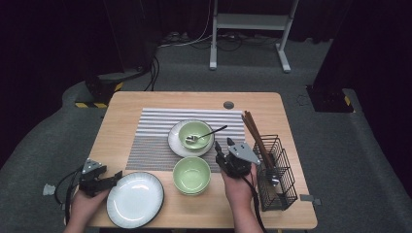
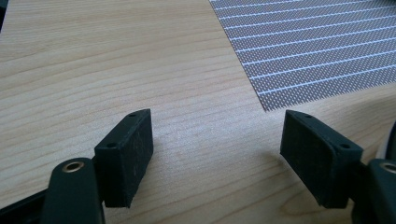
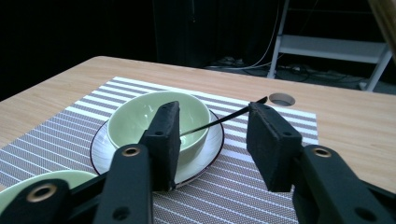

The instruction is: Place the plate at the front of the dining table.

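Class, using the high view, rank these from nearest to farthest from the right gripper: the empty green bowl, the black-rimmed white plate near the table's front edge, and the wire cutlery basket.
Measured from the right gripper:
1. Empty green bowl, just to its left, toward the person.
2. Wire cutlery basket, to its right at the table's edge; close to the bowl's distance, but slightly farther.
3. Black-rimmed white plate, far left, beside the left gripper.

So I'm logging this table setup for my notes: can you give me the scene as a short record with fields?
surface: wooden table with a striped placemat
on placemat: green bowl on a white plate, spoon resting in the bowl
near edge: second green bowl; dark-rimmed white plate
right side: wire basket holding chopsticks
left gripper: open, holding nothing, beside the dark-rimmed white plate
right gripper: open, holding nothing, pointed at the bowl with the spoon
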A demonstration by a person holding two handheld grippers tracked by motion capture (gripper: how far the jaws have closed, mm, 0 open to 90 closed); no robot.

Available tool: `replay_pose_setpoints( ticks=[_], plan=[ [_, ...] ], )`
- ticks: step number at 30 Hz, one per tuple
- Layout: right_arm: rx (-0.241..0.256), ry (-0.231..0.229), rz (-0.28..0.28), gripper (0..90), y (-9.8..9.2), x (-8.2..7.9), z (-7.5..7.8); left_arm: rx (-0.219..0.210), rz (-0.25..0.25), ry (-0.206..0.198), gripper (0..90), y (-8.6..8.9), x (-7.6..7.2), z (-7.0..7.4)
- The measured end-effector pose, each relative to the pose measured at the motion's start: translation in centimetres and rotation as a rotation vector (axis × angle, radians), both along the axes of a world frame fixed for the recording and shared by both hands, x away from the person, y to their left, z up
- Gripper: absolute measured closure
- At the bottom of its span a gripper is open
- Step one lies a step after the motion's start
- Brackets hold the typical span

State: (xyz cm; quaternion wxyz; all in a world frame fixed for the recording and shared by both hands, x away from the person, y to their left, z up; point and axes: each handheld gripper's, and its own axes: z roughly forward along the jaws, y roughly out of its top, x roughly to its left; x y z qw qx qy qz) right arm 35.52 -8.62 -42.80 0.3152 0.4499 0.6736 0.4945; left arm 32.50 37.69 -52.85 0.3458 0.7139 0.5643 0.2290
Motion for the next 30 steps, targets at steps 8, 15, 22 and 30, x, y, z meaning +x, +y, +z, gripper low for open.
replay_pose_setpoints(
  ticks=[8,15,22,30],
  plan=[
    [0.006,-0.018,-0.017,47.6,-0.8,-0.6,1.8,0.001,-0.002,0.001,25.6,0.0,0.0,0.0],
    [0.000,-0.060,-0.040,50.3,-1.5,-1.0,3.6,0.001,-0.001,0.001,25.6,0.0,0.0,0.0],
    [-0.027,-0.073,-0.070,51.9,-2.1,-0.8,4.7,-0.001,-0.003,0.001,25.6,0.1,0.0,0.0],
    [-0.041,-0.074,-0.092,51.1,-2.8,-0.4,5.4,-0.004,-0.005,0.001,25.7,0.1,0.0,0.0]
  ],
)
